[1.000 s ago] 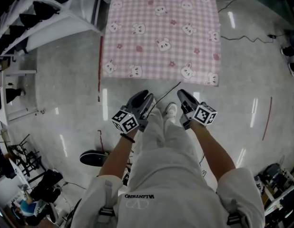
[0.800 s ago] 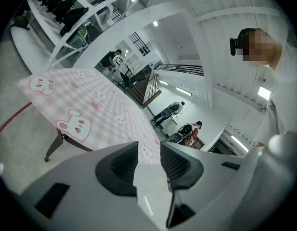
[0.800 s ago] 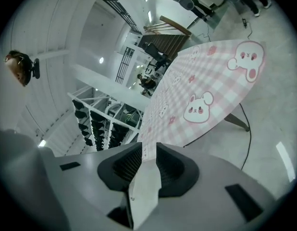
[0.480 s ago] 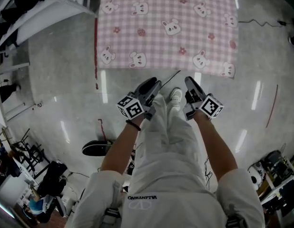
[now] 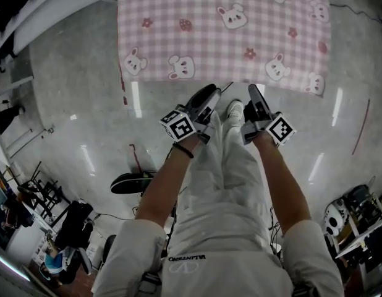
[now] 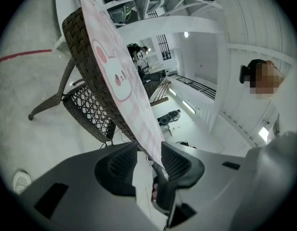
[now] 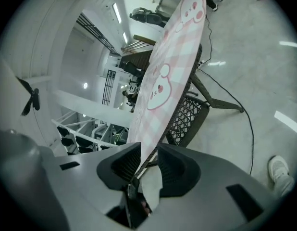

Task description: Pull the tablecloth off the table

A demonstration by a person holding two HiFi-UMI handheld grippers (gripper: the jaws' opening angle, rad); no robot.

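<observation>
A pink checked tablecloth [image 5: 222, 30] with white bunnies covers a dark wicker table [image 6: 77, 38]; its near edge hangs toward me. My left gripper [image 5: 211, 93] and right gripper [image 5: 255, 91] are held side by side just short of that edge. In the left gripper view the tablecloth [image 6: 120, 76] runs down into the gap of the left gripper [image 6: 148, 150], whose jaws stand wide and do not press on it. In the right gripper view the tablecloth [image 7: 172, 66] hangs into the gap of the right gripper [image 7: 148, 154], whose jaws are opening and do not pinch it.
A black cable [image 7: 235, 100] trails over the glossy floor by the table legs. My white shoe [image 5: 235, 109] is under the grippers. A red floor line [image 5: 363, 129] runs at the right, white shelving [image 5: 30, 5] stands at the upper left, and a black scooter [image 5: 132, 183] lies behind me.
I have stepped closer to the table, so the cloth's near edge now lies just ahead of both grippers. Both pairs of jaws look wider apart.
</observation>
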